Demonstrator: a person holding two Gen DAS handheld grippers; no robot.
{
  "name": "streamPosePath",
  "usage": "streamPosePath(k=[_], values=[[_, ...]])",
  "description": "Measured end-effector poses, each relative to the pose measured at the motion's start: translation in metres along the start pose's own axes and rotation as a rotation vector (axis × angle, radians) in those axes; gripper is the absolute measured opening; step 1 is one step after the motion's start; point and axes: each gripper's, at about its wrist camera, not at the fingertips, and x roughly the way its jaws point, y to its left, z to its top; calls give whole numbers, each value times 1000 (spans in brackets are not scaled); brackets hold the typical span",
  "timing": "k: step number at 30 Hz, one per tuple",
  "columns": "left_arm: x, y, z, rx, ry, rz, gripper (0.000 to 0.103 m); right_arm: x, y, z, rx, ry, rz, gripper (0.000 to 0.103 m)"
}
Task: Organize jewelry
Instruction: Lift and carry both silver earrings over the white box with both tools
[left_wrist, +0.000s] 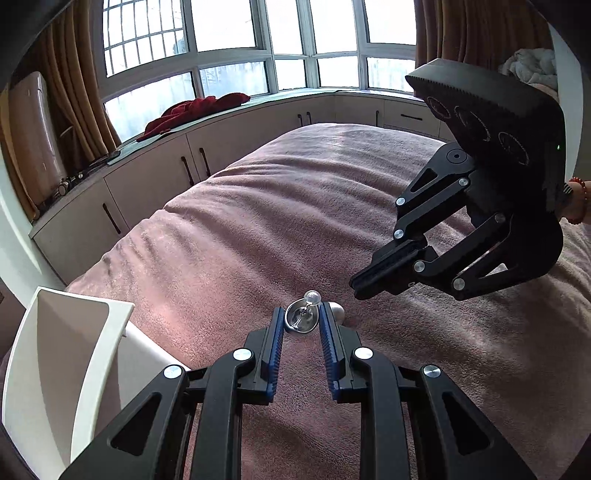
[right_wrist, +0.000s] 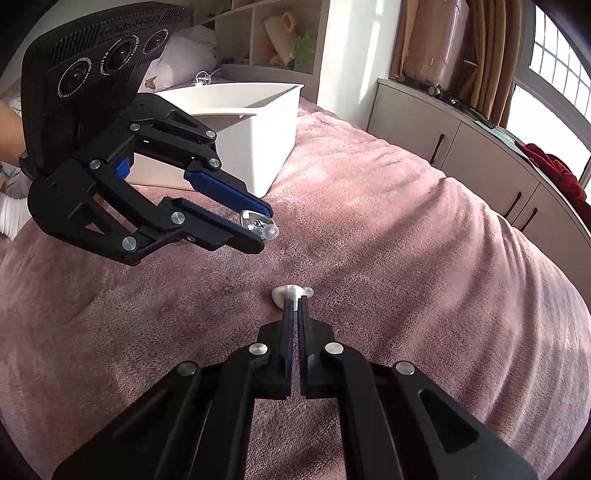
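My left gripper (left_wrist: 301, 314) is shut on a silver heart-shaped earring (left_wrist: 301, 320) with a clear stopper (left_wrist: 312, 296), held above the pink bedspread (left_wrist: 258, 229). It also shows in the right wrist view (right_wrist: 264, 230), with the earring (right_wrist: 255, 222) between its blue pads (right_wrist: 229, 194). A second silver heart earring (right_wrist: 283, 293) lies on the bedspread (right_wrist: 369, 229), partly hidden behind the left finger in the left wrist view (left_wrist: 337, 309). My right gripper (right_wrist: 296, 301) is shut and empty, its tips just at that earring. In the left wrist view the right gripper (left_wrist: 357, 290) hovers to the right.
A white open box (right_wrist: 258, 122) stands on the bed at the left; its wall also shows in the left wrist view (left_wrist: 55, 350). Cabinets (left_wrist: 155, 173) and a window sill with a red cloth (left_wrist: 192, 109) run behind the bed.
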Motion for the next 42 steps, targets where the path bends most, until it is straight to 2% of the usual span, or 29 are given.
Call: streamPosePath(k=[1, 2, 3, 5, 7, 13, 16, 17, 18, 24, 29, 35, 42], values=[[-4, 2, -2, -16, -2, 5, 24, -1, 1, 1, 8, -1, 0, 24], [-8, 3, -4, -29, -4, 10, 24, -1, 2, 2, 14, -8, -19, 58], [-11, 4, -6, -39, -3, 11, 24, -2, 4, 4, 14, -19, -33, 69], [-18, 5, -13, -48, -2, 17, 24, 4, 6, 9, 11, -15, -44, 62], [-23, 7, -20, -61, 4, 10, 24, 14, 5, 12, 10, 14, -66, 59], [-24, 10, -41, -80, 23, -13, 24, 42, -2, 14, 36, 60, -45, 53], [-19, 15, -51, -115, 34, -22, 24, 56, -1, 10, 45, 81, -22, 39], [-17, 17, -54, -124, 37, -24, 24, 57, -1, 8, 49, 76, -15, 31], [-16, 18, -56, -130, 42, -27, 24, 58, -1, 8, 53, 72, -11, 30], [-13, 22, -60, -136, 52, -27, 24, 54, -3, 9, 67, 68, -5, 29], [-27, 19, -53, -126, 30, -18, 25, 40, 3, 10, 67, 73, -21, 29], [-63, 13, -37, -97, -10, -8, 25, 8, 17, 20, 45, 57, -64, 29], [-126, 16, -23, -114, -38, -6, 25, -41, 34, 64, 50, -52, -82, 29]])
